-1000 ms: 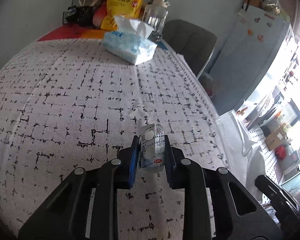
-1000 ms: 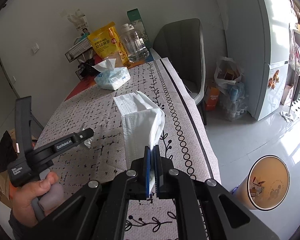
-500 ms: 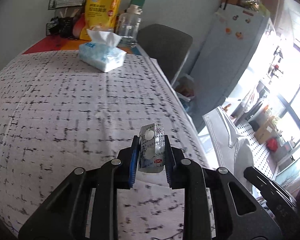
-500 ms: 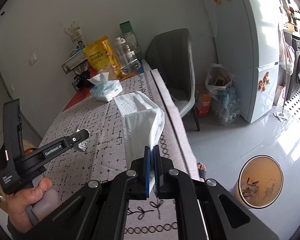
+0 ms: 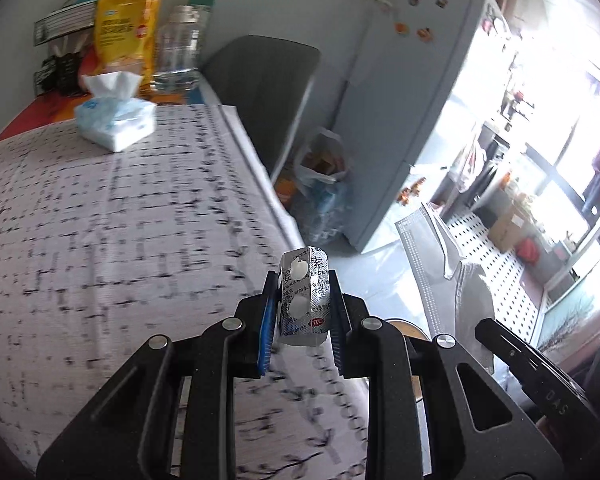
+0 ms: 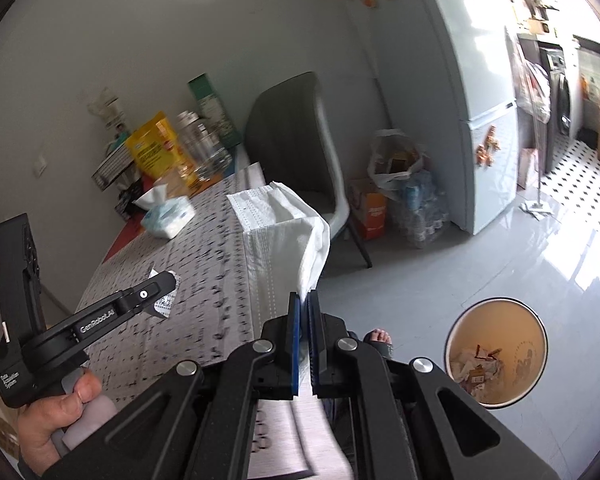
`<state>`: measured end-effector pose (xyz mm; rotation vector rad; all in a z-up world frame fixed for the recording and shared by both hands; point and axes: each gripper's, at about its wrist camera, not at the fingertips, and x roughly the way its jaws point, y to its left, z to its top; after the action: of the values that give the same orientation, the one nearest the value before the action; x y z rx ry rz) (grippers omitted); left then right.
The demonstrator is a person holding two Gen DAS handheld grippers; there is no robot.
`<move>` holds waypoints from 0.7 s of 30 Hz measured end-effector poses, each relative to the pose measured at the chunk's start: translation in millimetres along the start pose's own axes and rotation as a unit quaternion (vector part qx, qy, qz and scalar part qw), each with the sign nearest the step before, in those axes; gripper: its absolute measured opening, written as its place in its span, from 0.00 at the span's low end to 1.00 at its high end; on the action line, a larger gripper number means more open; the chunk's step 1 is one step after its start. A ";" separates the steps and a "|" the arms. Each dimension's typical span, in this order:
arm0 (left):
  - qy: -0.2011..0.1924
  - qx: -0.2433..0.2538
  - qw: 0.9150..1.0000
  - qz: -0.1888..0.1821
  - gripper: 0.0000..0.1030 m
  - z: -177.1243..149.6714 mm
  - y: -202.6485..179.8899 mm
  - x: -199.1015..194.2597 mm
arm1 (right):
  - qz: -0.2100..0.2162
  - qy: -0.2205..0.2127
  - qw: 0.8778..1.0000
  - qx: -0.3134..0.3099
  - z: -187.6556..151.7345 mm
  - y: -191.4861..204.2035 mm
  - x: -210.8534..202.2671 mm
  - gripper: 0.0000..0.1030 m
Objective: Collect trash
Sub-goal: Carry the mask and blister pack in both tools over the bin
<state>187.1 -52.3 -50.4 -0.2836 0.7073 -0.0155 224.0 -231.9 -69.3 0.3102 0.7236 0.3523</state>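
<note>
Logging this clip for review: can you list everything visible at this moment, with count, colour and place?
blister pack: 1, silver, in left gripper
face mask: 1, white, in right gripper
trash bin: 1, tan, on floor, litter inside
tissue pack: 1, pale blue, far on table
table: 1, white-black patterned cloth
yellow bag: 1, table's far end
clear jar: 1, beside bag
chair: 1, grey, at table
fridge: 1, white, right
left gripper: black, shut
right gripper: black, shut

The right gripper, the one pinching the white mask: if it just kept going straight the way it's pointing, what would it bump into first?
Probably the grey chair. The right gripper, shut on the face mask, points past the table edge towards that chair. Nothing else shows in between, though fisheye depth is uncertain. The trash bin sits off to its right, on the floor.
</note>
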 end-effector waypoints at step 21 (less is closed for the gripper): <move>0.090 0.073 0.990 -0.084 0.23 -26.3 -144.4 113.0 | -0.101 -0.002 0.988 0.116 -13.3 -171.5 -7.2 0.05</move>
<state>268.0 -210.1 -103.8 -0.2024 0.8565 -0.2548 245.0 -386.6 -141.9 0.4531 0.7855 0.0741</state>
